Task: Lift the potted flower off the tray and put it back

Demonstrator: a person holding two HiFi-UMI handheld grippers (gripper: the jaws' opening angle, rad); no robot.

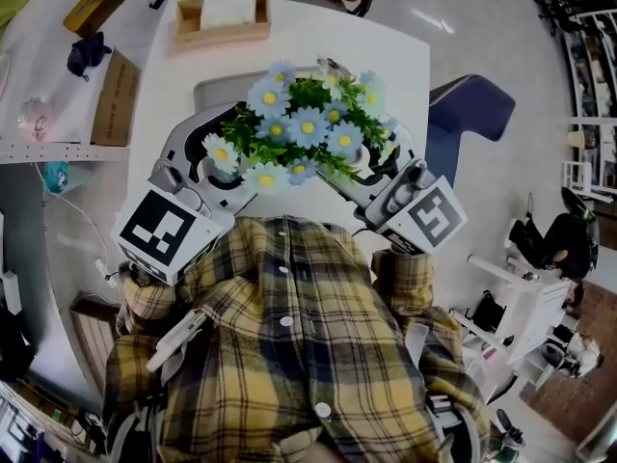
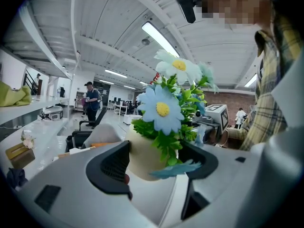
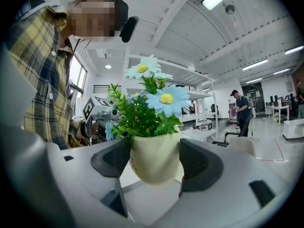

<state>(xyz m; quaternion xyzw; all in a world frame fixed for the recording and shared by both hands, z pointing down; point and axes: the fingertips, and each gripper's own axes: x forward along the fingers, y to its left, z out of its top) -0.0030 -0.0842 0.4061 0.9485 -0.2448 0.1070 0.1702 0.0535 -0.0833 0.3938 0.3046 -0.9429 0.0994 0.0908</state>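
White tabletop is seen open to the right of the grey rectangular tray. At its near edge, the cream pot of blue fabric daisies is clamped on opposite sides by the left gripper and right gripper.

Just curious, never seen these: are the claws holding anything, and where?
Left claw and right claw both grip the cream pot of blue daisies by its sides.

We see the jaws of the right gripper clamped on either side of the potted flower, cream pot between them, blue blooms above.
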